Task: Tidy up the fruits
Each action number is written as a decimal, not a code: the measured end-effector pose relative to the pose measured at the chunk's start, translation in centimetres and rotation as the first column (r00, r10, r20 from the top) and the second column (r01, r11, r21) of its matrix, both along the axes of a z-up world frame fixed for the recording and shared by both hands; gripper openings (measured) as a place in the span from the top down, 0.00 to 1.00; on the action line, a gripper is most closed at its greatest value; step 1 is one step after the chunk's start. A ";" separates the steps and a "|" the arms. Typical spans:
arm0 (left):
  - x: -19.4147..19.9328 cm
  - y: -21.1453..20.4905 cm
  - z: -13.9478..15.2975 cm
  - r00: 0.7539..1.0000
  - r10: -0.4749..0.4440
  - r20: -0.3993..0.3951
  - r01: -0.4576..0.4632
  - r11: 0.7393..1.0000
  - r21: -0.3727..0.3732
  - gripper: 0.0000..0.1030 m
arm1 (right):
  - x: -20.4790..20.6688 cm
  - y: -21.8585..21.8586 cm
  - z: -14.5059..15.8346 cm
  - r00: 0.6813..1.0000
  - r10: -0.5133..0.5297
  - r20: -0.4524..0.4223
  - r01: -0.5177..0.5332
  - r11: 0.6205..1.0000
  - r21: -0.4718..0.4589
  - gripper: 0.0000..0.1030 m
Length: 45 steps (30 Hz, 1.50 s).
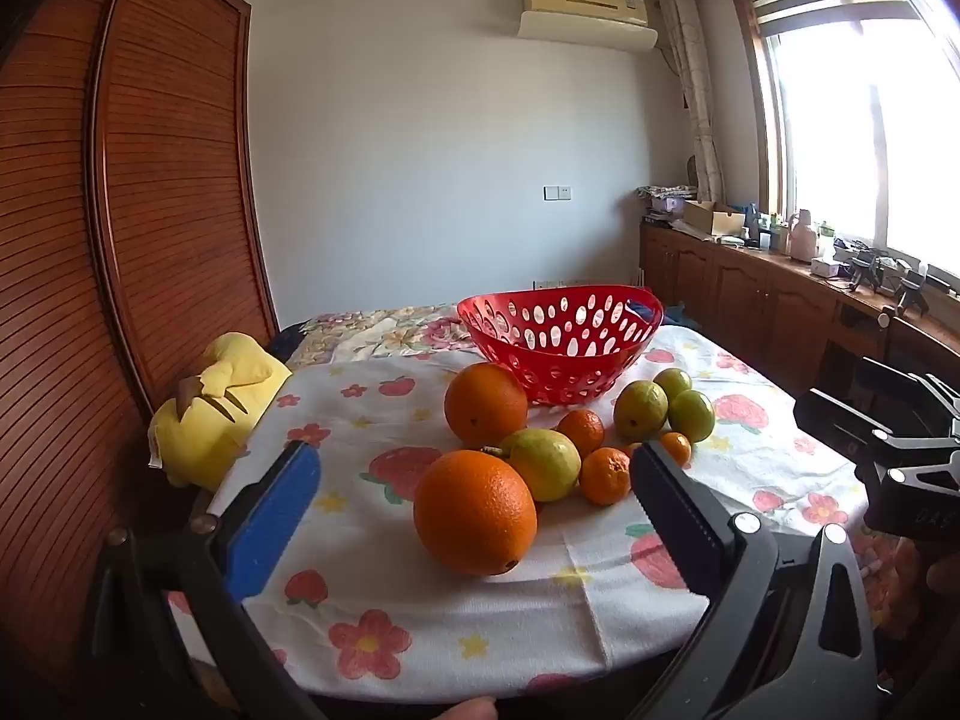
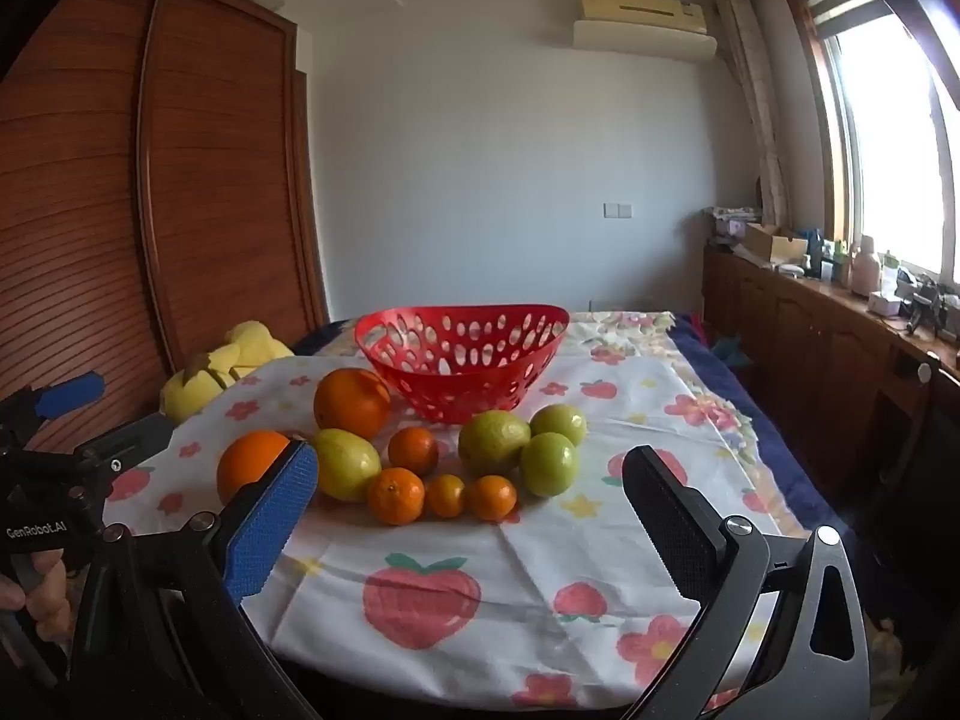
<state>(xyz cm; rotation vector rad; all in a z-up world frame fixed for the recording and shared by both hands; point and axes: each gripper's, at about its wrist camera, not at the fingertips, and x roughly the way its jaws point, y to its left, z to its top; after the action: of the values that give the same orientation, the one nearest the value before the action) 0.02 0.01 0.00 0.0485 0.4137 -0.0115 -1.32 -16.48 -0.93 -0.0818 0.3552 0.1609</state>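
An empty red perforated basket (image 1: 561,345) (image 2: 462,360) stands at the back of the floral tablecloth. In front of it lie two big oranges (image 1: 474,513) (image 1: 486,403), several small mandarins (image 2: 396,495) and several green-yellow fruits (image 2: 549,463) (image 1: 543,462). My left gripper (image 1: 474,480) is open and empty, its fingers on either side of the near big orange (image 2: 252,462) without touching it. My right gripper (image 2: 471,492) is open and empty, held before the mandarins.
A yellow plush toy (image 1: 216,408) lies at the table's left edge by a brown slatted wardrobe (image 1: 120,210). A wooden counter (image 1: 780,276) with clutter runs under the window on the right. The cloth's front edge (image 2: 456,690) is close to me.
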 end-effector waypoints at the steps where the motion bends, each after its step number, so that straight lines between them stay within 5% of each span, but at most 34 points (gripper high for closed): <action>1: 0.0 0.0 0.0 1.000 -0.002 0.006 0.002 1.000 -0.001 0.00 | 0.0 0.0 0.0 1.000 0.002 -0.002 -0.002 1.000 0.002 0.00; 45: -0.8 0.2 1.1 1.000 -0.003 0.017 0.003 1.000 0.004 0.00 | -0.8 -0.3 0.7 1.000 -0.017 0.003 0.017 1.000 -0.001 0.00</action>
<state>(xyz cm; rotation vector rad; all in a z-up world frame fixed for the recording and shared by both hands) -0.79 0.21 1.08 0.0534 0.3963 -0.0130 -2.12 -16.80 -0.25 -0.0803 0.3529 0.1439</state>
